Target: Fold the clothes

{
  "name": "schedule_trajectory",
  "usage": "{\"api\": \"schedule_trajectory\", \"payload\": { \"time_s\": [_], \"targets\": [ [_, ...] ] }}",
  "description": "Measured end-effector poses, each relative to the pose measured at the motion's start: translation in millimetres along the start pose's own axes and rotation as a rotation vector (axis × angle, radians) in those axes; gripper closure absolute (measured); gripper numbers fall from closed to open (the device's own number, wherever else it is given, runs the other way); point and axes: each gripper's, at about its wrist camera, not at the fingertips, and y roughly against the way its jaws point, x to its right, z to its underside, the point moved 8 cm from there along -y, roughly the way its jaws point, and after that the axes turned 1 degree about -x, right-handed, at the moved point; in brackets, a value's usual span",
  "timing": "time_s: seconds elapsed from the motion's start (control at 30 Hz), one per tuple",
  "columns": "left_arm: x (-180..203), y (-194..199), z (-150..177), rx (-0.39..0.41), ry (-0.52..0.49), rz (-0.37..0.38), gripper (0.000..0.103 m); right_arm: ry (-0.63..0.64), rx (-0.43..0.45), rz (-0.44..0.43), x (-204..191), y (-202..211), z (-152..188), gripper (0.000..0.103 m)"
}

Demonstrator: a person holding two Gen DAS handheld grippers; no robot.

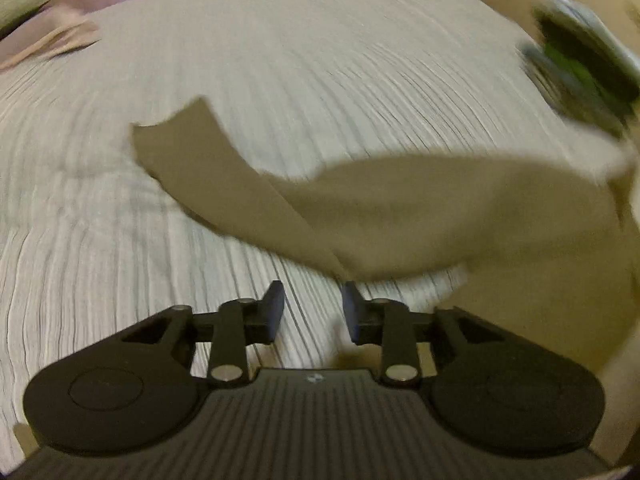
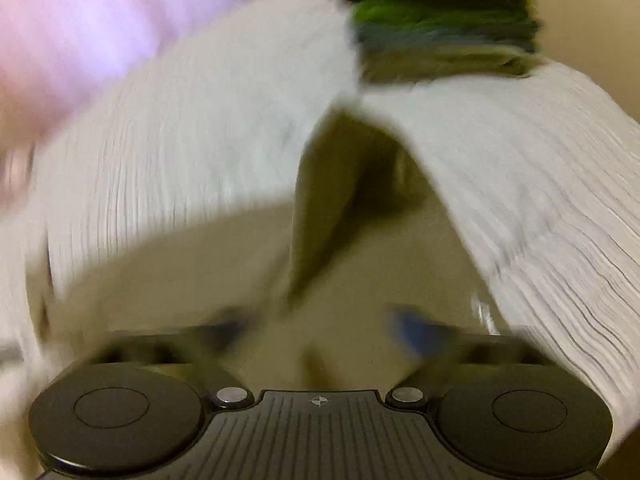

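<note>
Left wrist view: your left gripper (image 1: 313, 309) stands spread and empty, just short of the tan garment (image 1: 420, 216) on the striped bedspread (image 1: 280, 60) | right gripper (image 2: 320, 332): blurred, can't tell its grip | folded stack (image 2: 440, 24) sits apart, likely finished pieces.

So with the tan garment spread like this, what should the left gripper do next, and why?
Probably ease forward and close on the tan garment. The left gripper has its jaws open and empty, just short of the cloth's near edge on the striped bedspread. The right view is too blurred to judge.
</note>
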Motion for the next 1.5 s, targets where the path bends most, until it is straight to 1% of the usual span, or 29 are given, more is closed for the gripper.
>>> {"api": "schedule_trajectory", "payload": {
  "time_s": [0.03,0.07,0.1,0.13,0.2,0.27,0.37,0.4,0.43,0.47,0.5,0.53,0.6,0.67,0.77,0.8,0.87,0.93,1.0,1.1,1.2,1.33,1.43,1.5],
  "targets": [
    [-3.6,-2.0,-8.0,0.001,0.048,-0.005,0.068,-0.016,0.013,0.007,-2.5,-5.4,-9.2,0.007],
    [-6.5,-4.7,-15.7,0.000,0.094,-0.011,0.066,-0.032,0.025,0.014,-5.1,-10.8,-18.5,0.007],
    [-8.3,-8.6,-23.0,-0.002,0.138,-0.019,0.061,-0.046,0.038,0.024,-5.7,-14.9,-25.5,0.007],
    [-9.8,-13.3,-28.9,-0.011,0.180,-0.027,0.059,-0.058,0.051,0.036,-4.9,-18.0,-30.9,0.007],
    [-10.8,-25.2,-34.9,-0.050,0.250,-0.042,0.058,-0.081,0.074,0.059,-4.6,-24.3,-41.8,0.007],
    [-8.5,-38.6,-36.2,-0.098,0.270,-0.066,0.058,-0.088,0.076,0.092,-5.9,-26.3,-48.8,0.007],
    [-7.0,-58.6,-33.9,-0.152,0.226,-0.184,0.058,-0.074,0.070,0.143,1.6,-31.4,-60.8,0.008],
    [-8.8,-65.1,-32.7,-0.168,0.221,-0.215,0.059,-0.061,0.066,0.162,5.8,-36.6,-63.3,0.010],
    [-10.6,-71.4,-31.5,-0.184,0.216,-0.246,0.062,-0.059,0.055,0.171,11.4,-42.2,-64.7,0.028],
    [-12.8,-77.1,-30.0,-0.200,0.215,-0.271,0.066,-0.065,0.040,0.173,17.7,-47.4,-65.9,0.058],
    [-15.4,-80.5,-28.3,-0.208,0.222,-0.280,0.079,-0.100,0.035,0.157,25.9,-48.8,-66.0,0.079],
    [-18.3,-78.8,-27.3,-0.191,0.229,-0.279,0.099,-0.154,0.037,0.128,35.4,-47.4,-65.3,0.100],
    [-26.5,-65.9,-26.5,-0.126,0.251,-0.269,0.099,-0.292,0.082,0.066,60.1,-29.0,-62.5,0.102],
    [-36.5,-43.4,-23.5,-0.052,0.292,-0.248,0.099,-0.454,0.121,-0.046,89.8,-5.4,-55.9,0.102],
    [-53.4,6.1,-6.4,0.059,0.397,-0.194,0.099,-0.647,0.106,-0.195,122.0,16.4,-26.8,0.102],
    [-57.5,19.1,4.9,0.083,0.429,-0.176,0.099,-0.678,0.081,-0.218,128.8,18.8,-13.1,0.102],
    [-61.4,31.8,28.5,0.094,0.461,-0.163,0.099,-0.690,0.027,-0.206,138.3,15.3,11.6,0.102],
    [-62.7,35.0,52.6,0.084,0.477,-0.168,0.099,-0.706,-0.025,-0.176,149.5,6.9,37.1,0.102],
    [-62.4,36.0,74.1,0.074,0.485,-0.181,0.100,-0.744,-0.025,-0.188,158.3,6.5,51.7,0.102],
    [-59.1,50.6,87.3,0.130,0.483,-0.190,0.099,-0.757,0.029,-0.233,163.7,19.9,57.7,0.102],
    [-53.3,66.1,90.3,0.172,0.443,-0.205,0.099,-0.748,0.033,-0.231,170.0,22.8,61.0,0.102],
    [-43.6,74.9,101.9,0.168,0.418,-0.204,0.099,-0.727,0.031,-0.220,174.2,19.8,61.8,0.102],
    [-40.4,73.1,113.9,0.157,0.424,-0.212,0.099,-0.704,0.029,-0.196,173.2,18.9,67.3,0.102],
    [-39.1,66.3,124.1,0.134,0.403,-0.224,0.099,-0.690,0.011,-0.170,176.2,13.1,75.7,0.102]
  ]
}}
